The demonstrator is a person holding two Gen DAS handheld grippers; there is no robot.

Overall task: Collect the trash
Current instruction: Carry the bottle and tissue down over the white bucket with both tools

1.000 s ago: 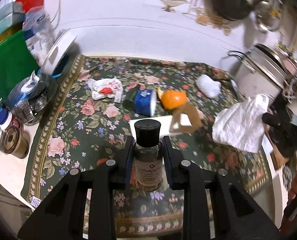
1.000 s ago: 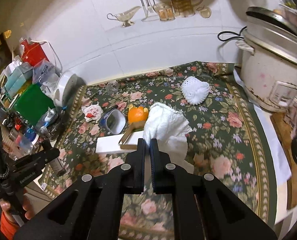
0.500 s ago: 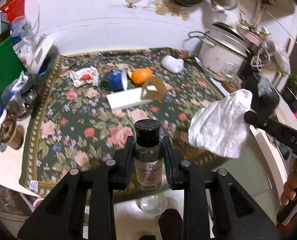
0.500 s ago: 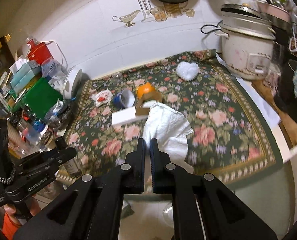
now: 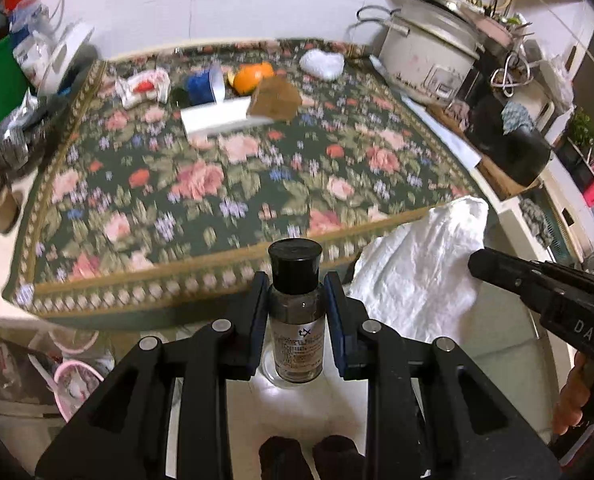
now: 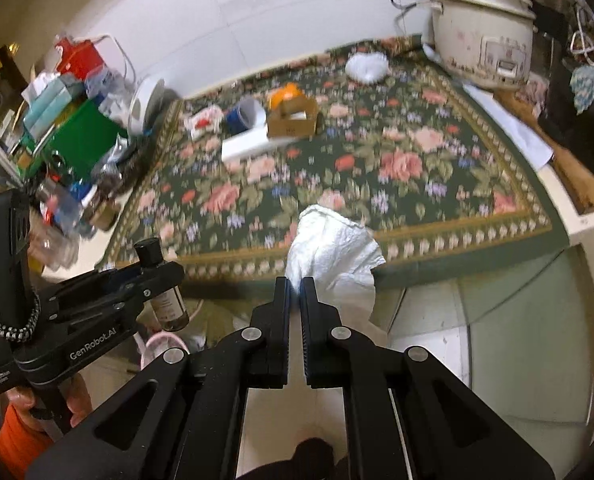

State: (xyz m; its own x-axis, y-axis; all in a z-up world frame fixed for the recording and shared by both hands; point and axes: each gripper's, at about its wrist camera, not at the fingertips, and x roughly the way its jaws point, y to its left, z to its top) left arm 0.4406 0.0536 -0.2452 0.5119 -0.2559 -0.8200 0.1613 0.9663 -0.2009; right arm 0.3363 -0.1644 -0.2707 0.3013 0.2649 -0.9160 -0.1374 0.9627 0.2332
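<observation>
My left gripper (image 5: 295, 304) is shut on a small clear bottle with a black cap (image 5: 295, 312), held upright in front of the table's near edge, above the floor. It also shows in the right wrist view (image 6: 165, 288). My right gripper (image 6: 295, 292) is shut on a crumpled white paper towel (image 6: 331, 264), also off the table; the towel shows in the left wrist view (image 5: 417, 276). On the floral tablecloth (image 5: 217, 184) at the far side lie a crumpled wrapper (image 5: 143, 88), a blue cup (image 5: 201, 86), an orange peel (image 5: 251, 76), a white box (image 5: 217, 118), a brown cardboard piece (image 5: 275, 100) and a white wad (image 5: 322, 63).
A rice cooker (image 5: 429, 60) stands at the table's far right. Bottles, a green box and clutter (image 6: 69, 136) crowd the left side. A pink-rimmed bin (image 5: 77, 384) stands on the floor at lower left. Pale floor tiles (image 6: 517, 340) lie below the table edge.
Both grippers have pulled back and down from the table with their loads; the table's near edge and the floor have come into view.
</observation>
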